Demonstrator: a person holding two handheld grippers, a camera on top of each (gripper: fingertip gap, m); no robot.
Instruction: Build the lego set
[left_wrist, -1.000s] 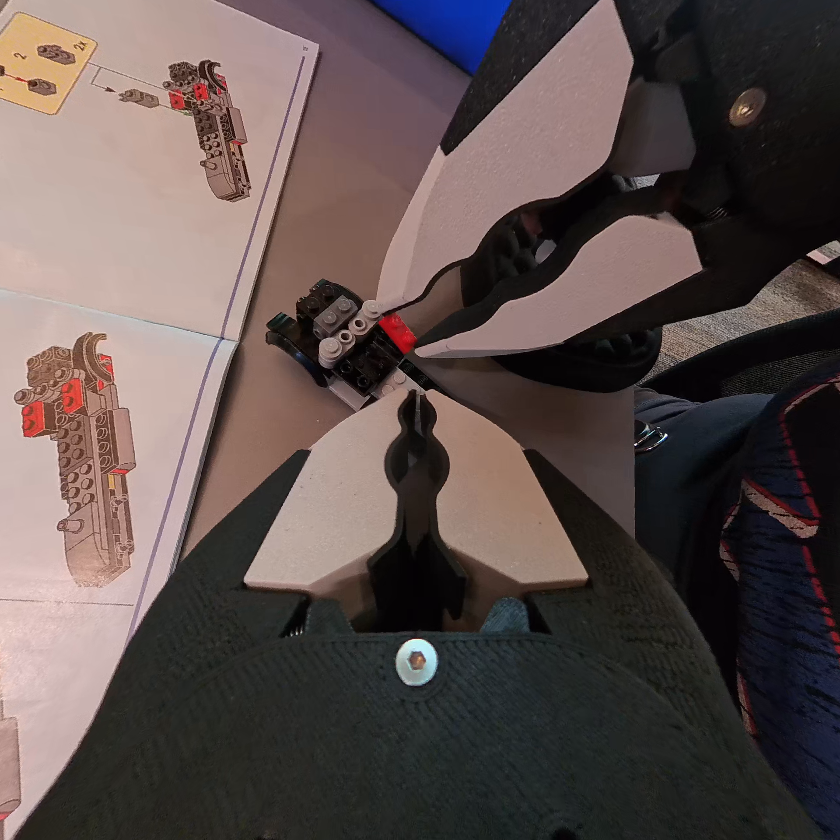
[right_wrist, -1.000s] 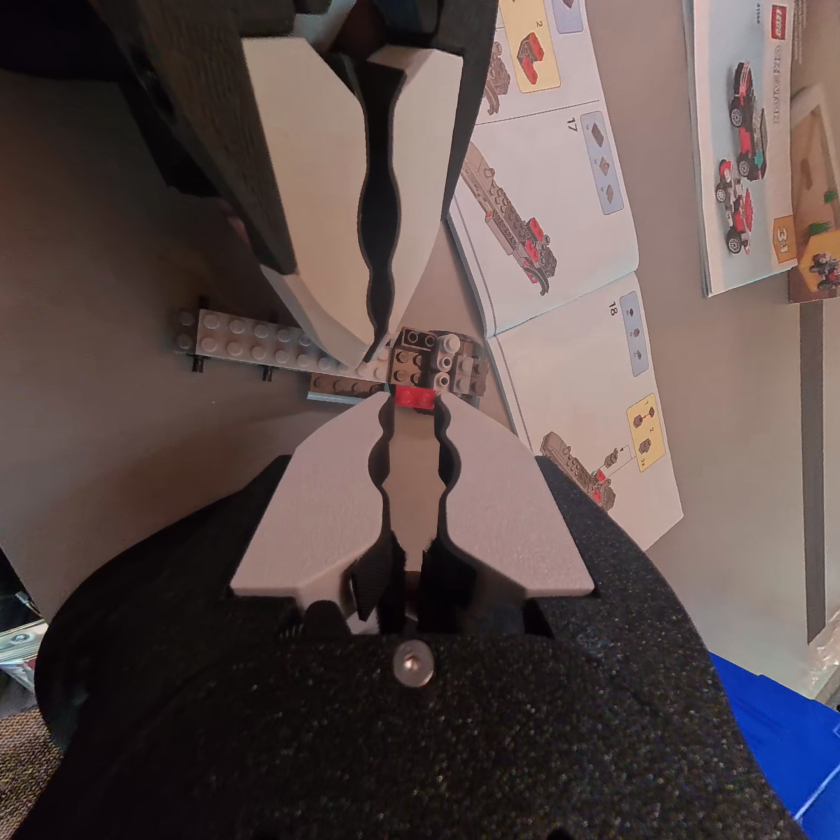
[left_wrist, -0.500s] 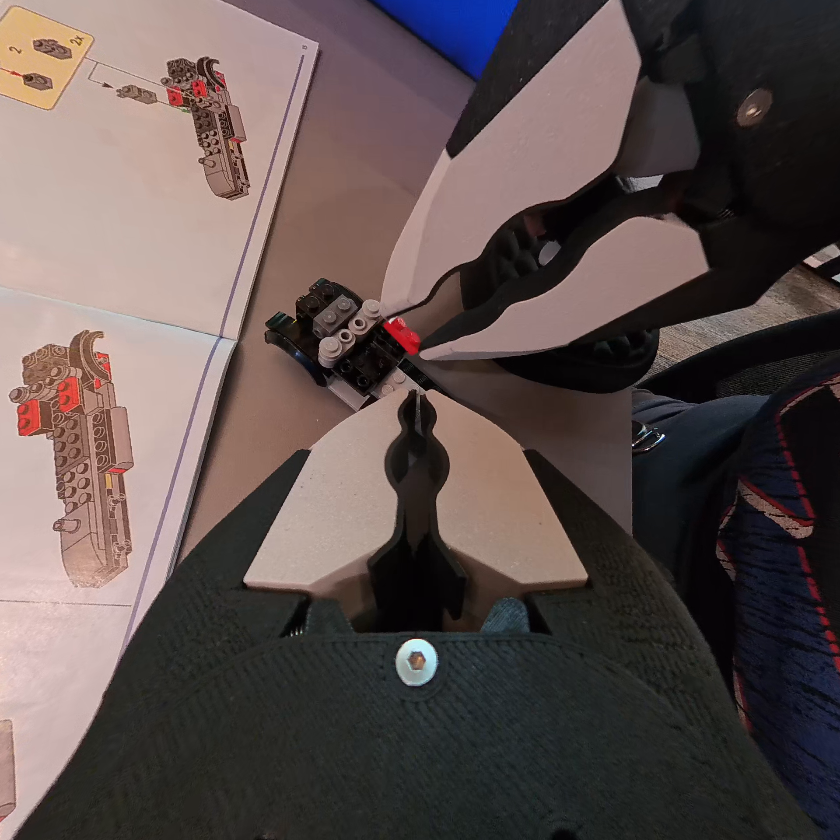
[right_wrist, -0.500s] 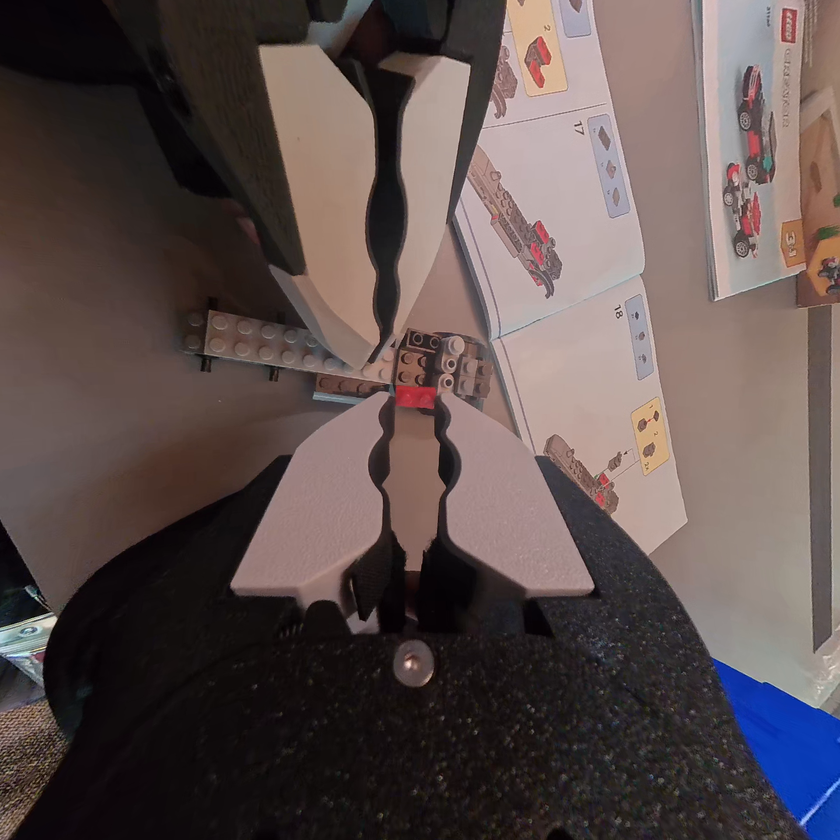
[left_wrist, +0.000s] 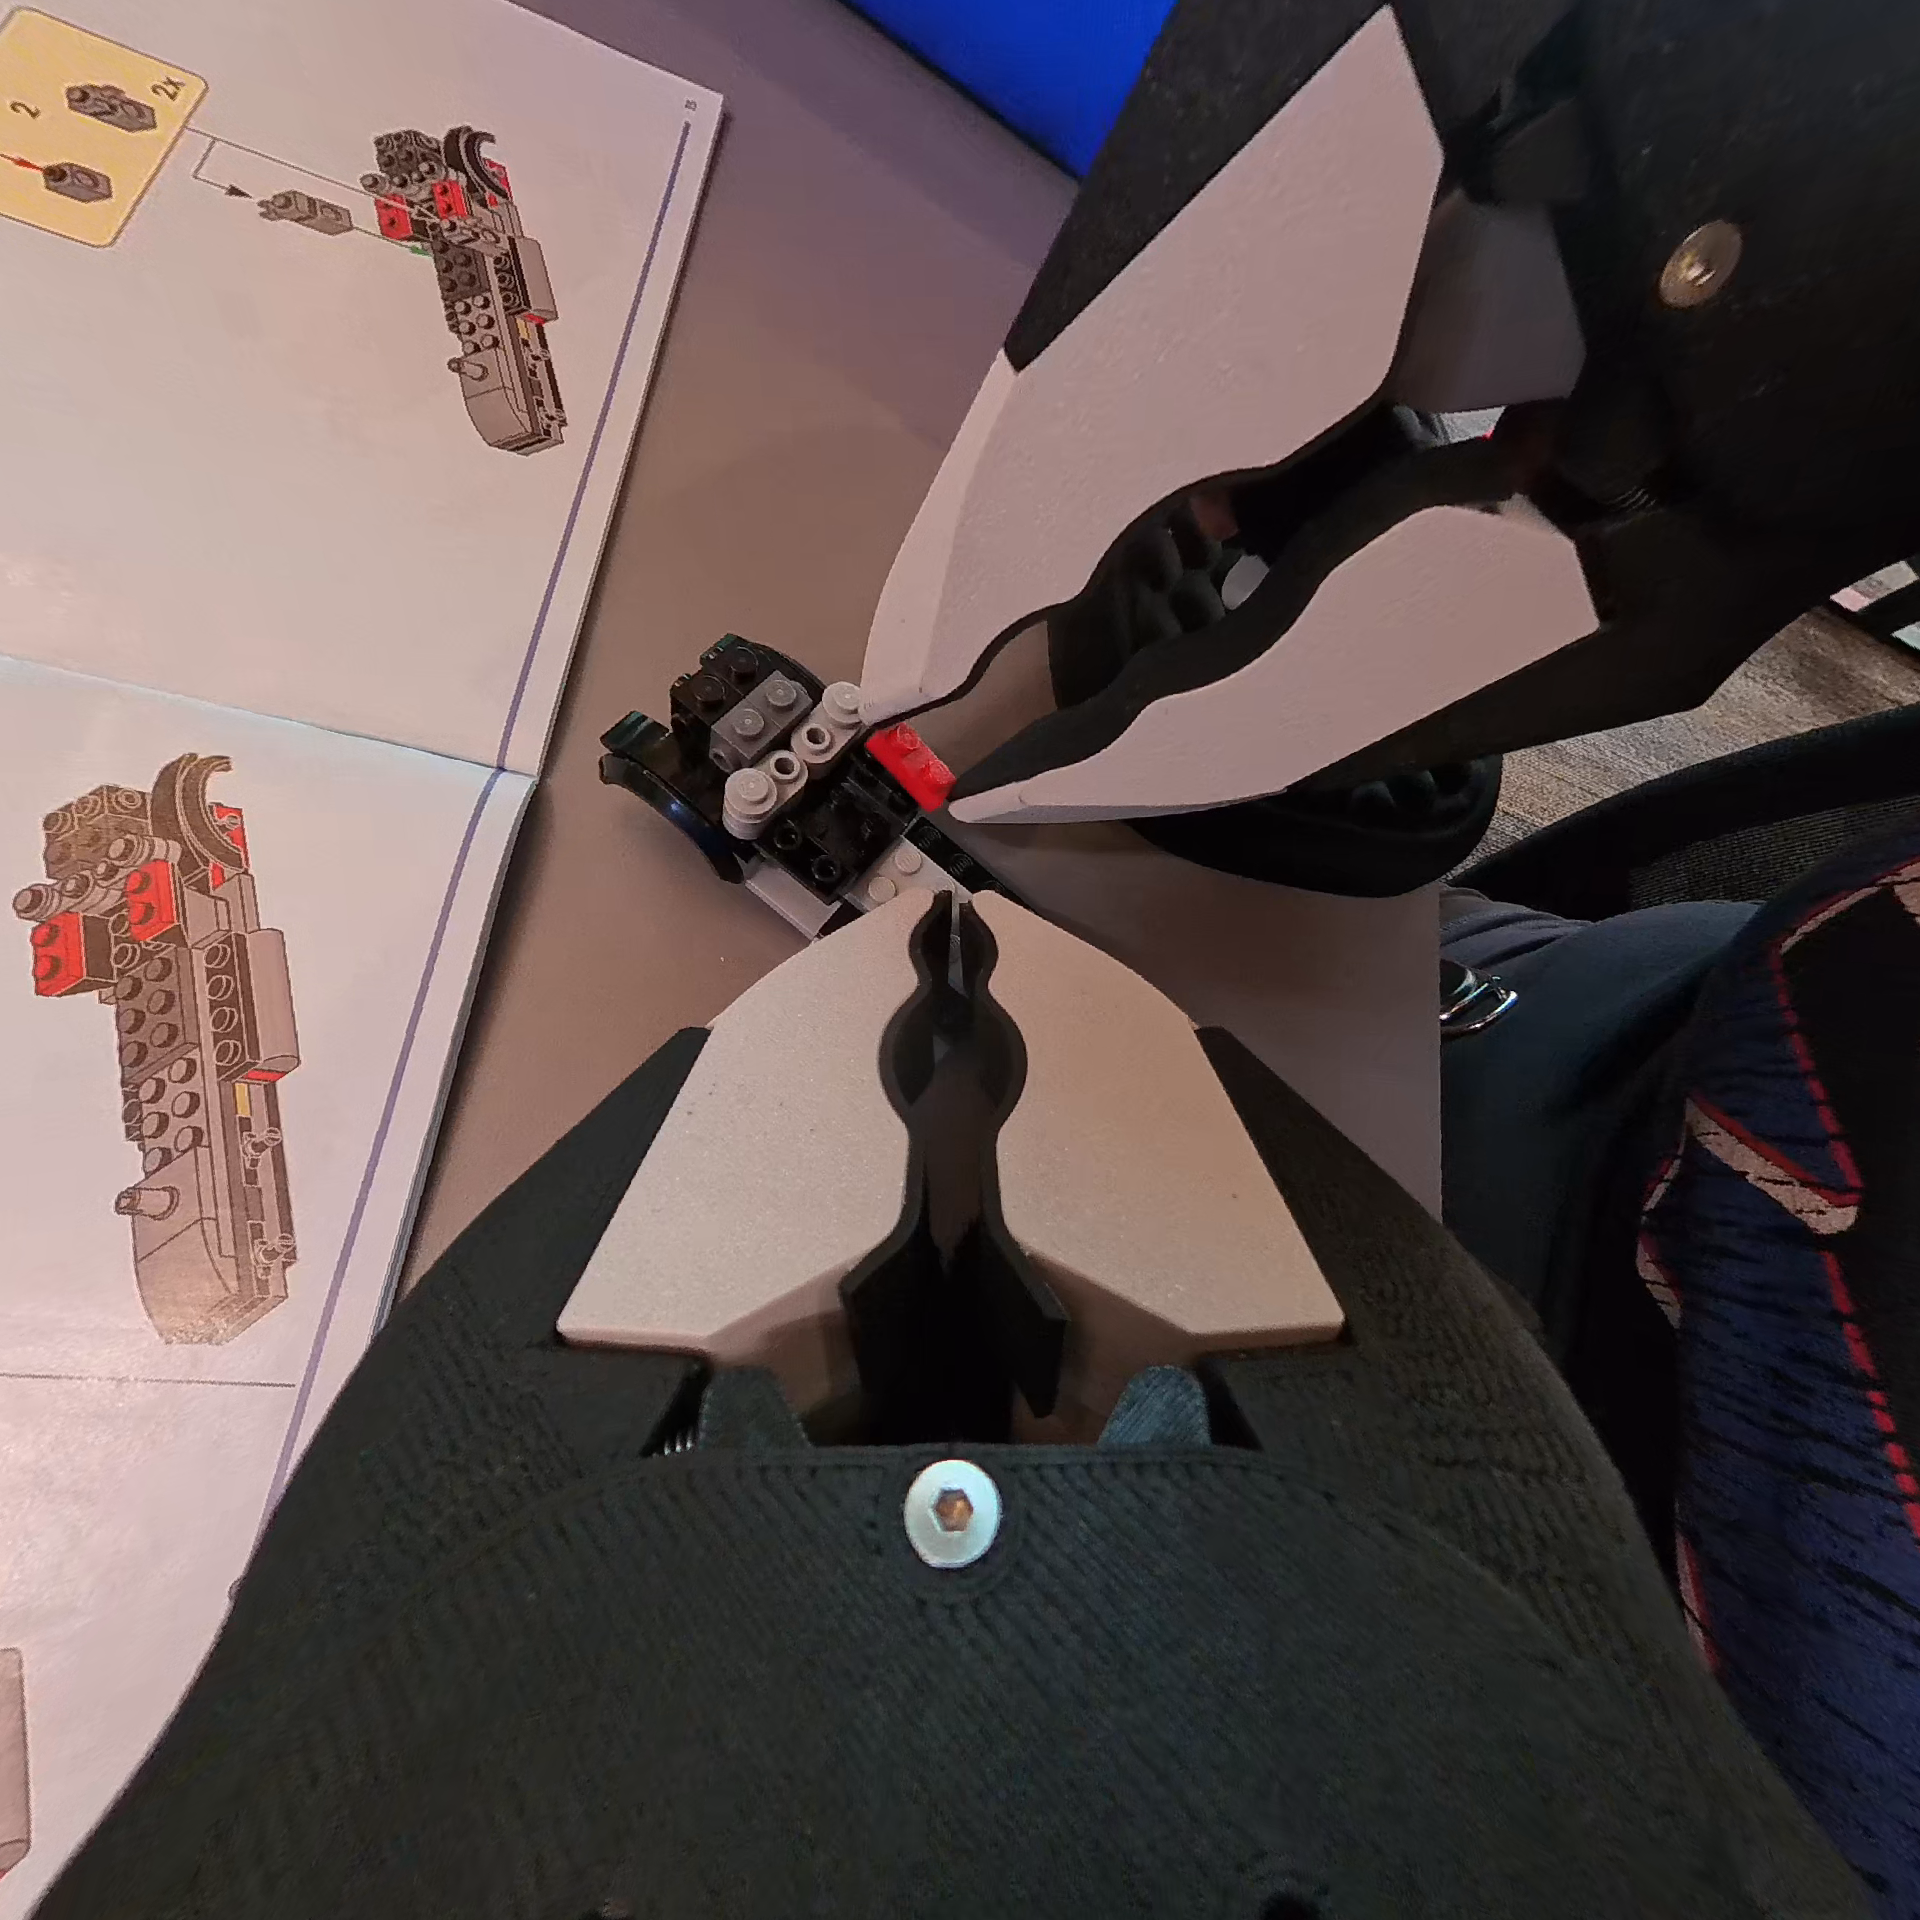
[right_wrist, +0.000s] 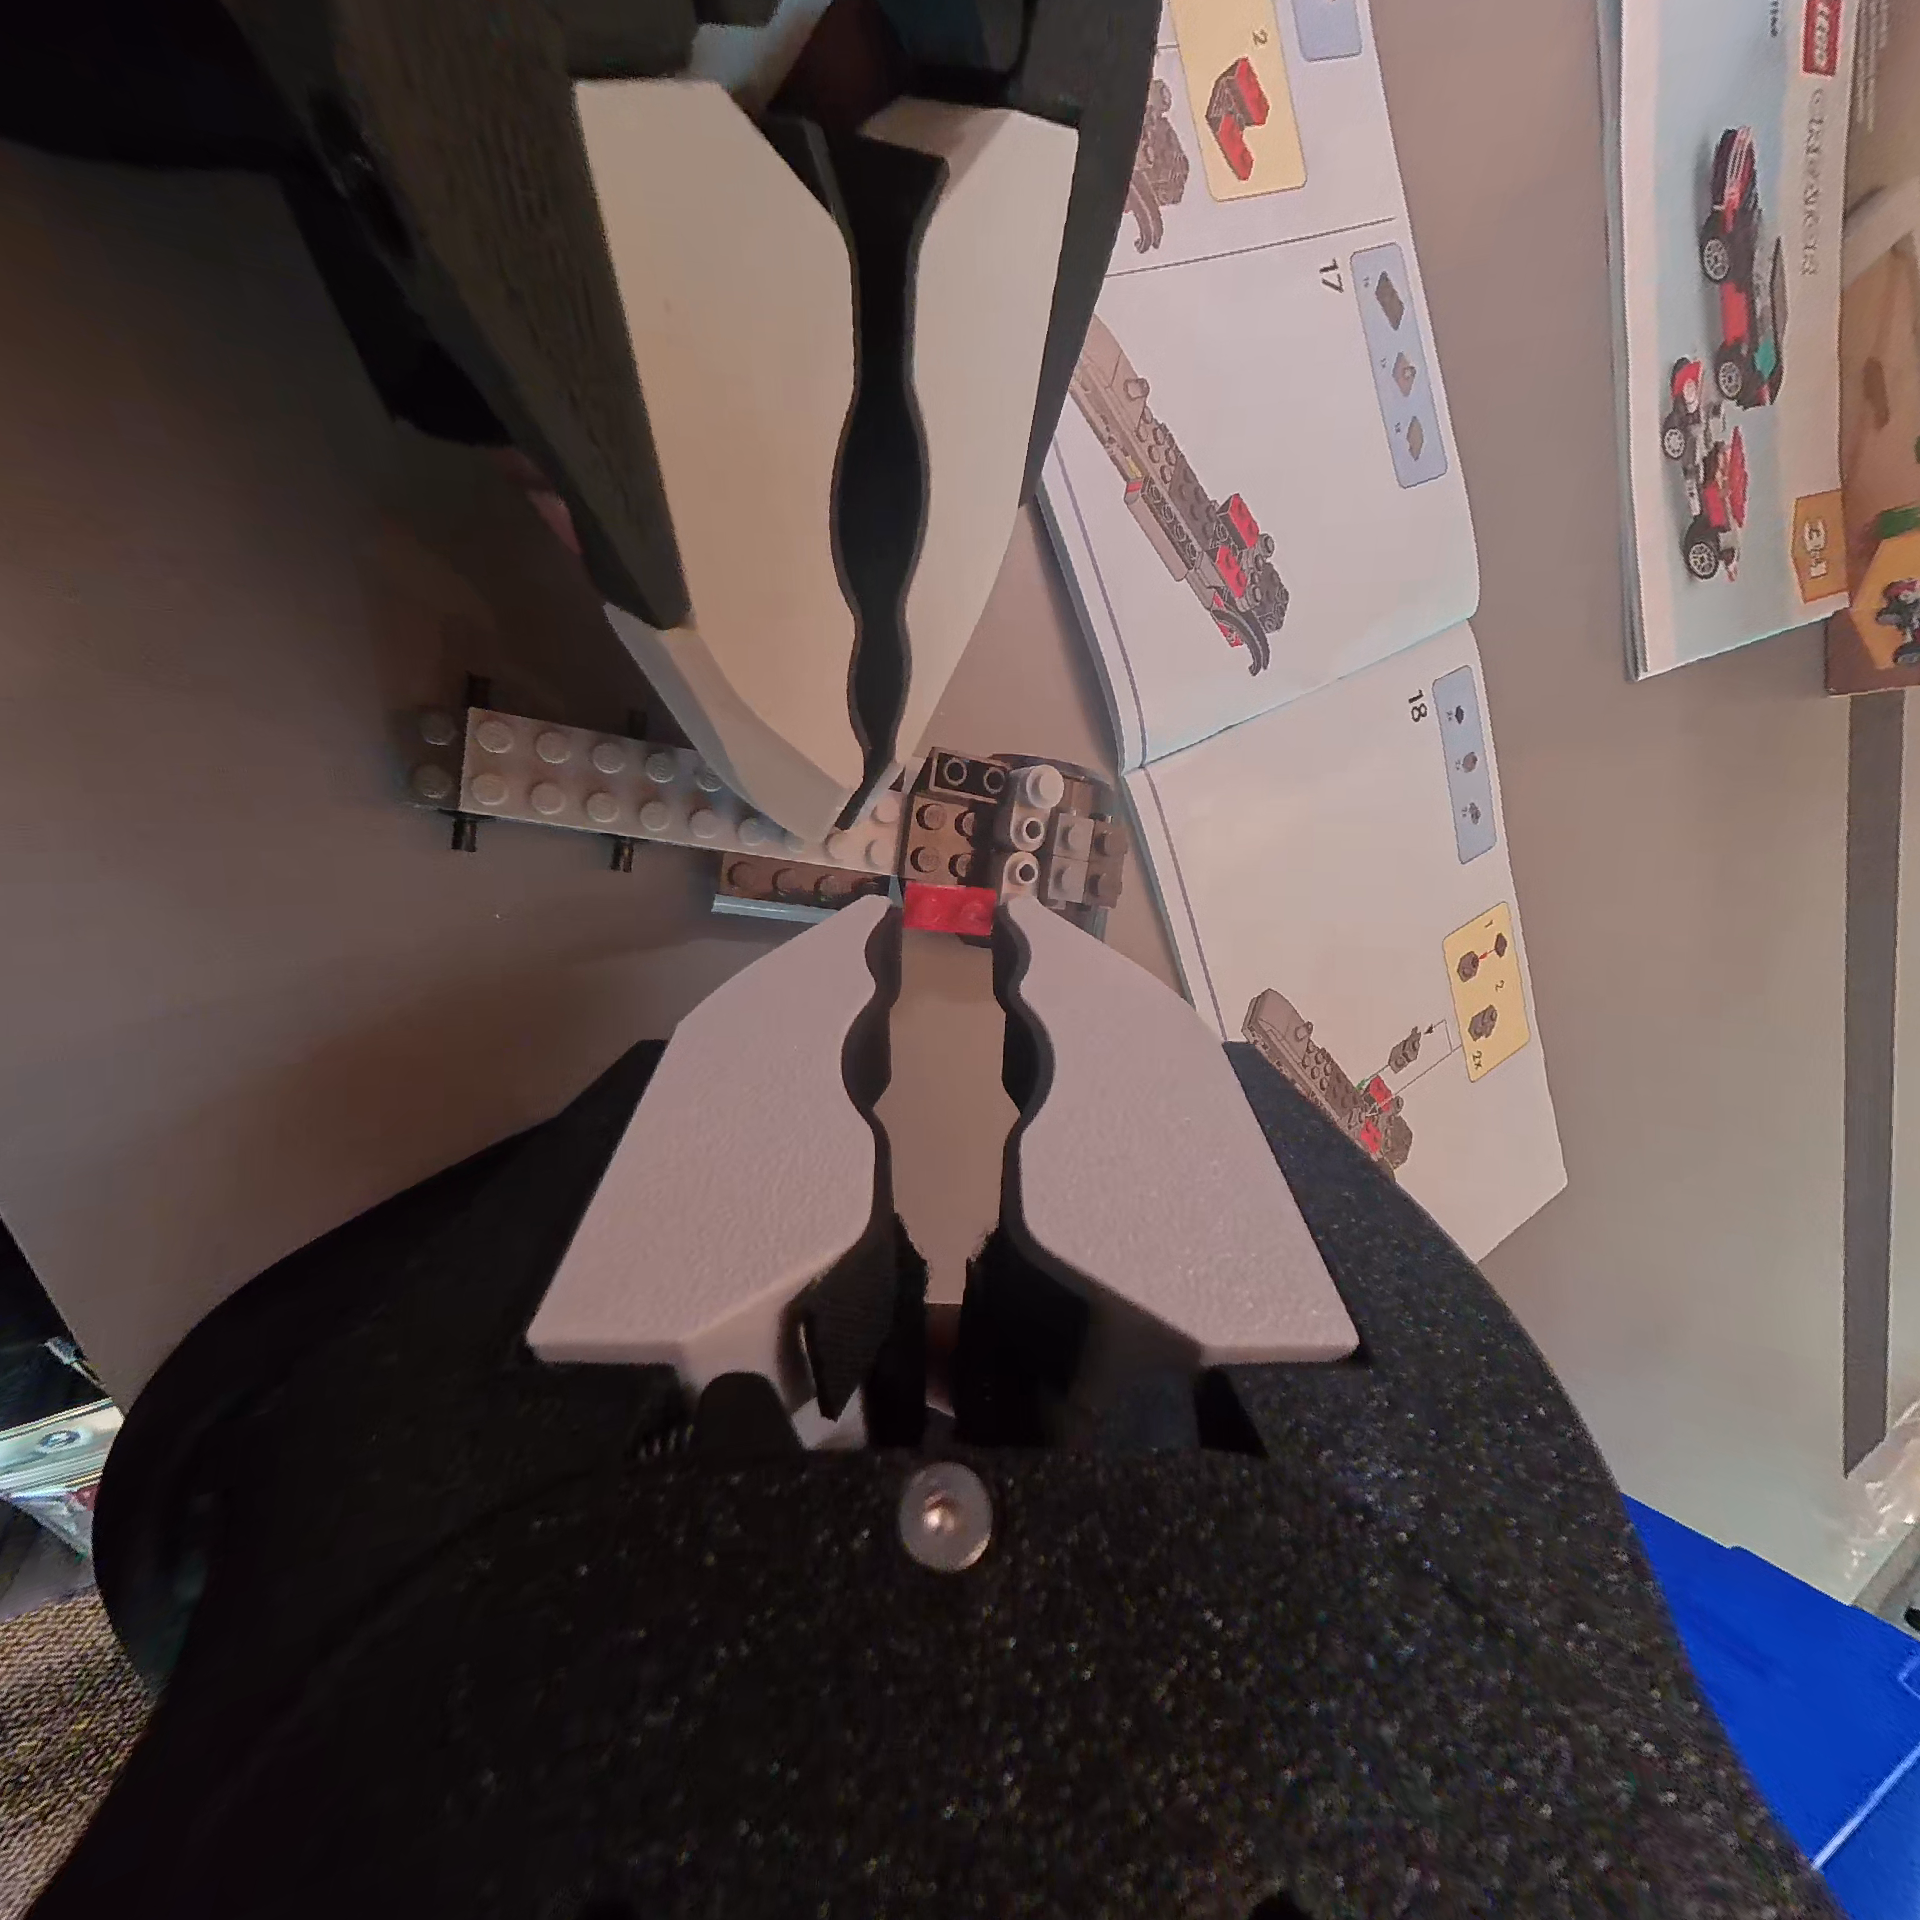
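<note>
A partly built lego model (left_wrist: 790, 790) of black and grey bricks lies on the grey table (left_wrist: 810, 364). In the right wrist view (right_wrist: 956, 831) its long light grey plate (right_wrist: 582, 774) runs off to the left. My left gripper (left_wrist: 951, 902) is shut on the near edge of the model; it comes in from the top of the right wrist view (right_wrist: 868, 810). My right gripper (right_wrist: 945, 914) is shut on a small red brick (right_wrist: 945, 906) and holds it against the model's side. In the left wrist view the right gripper (left_wrist: 916, 756) and red brick (left_wrist: 912, 767) come in from the upper right.
An open instruction booklet (left_wrist: 260, 520) lies left of the model, also in the right wrist view (right_wrist: 1299, 520). A second booklet (right_wrist: 1714, 312) lies beyond it. A blue bin (right_wrist: 1818, 1662) stands at the table edge. A person's clothing (left_wrist: 1714, 1143) is on the right.
Almost nothing. Both views shift slightly; both grippers keep their hold and the red brick stays against the model's side.
</note>
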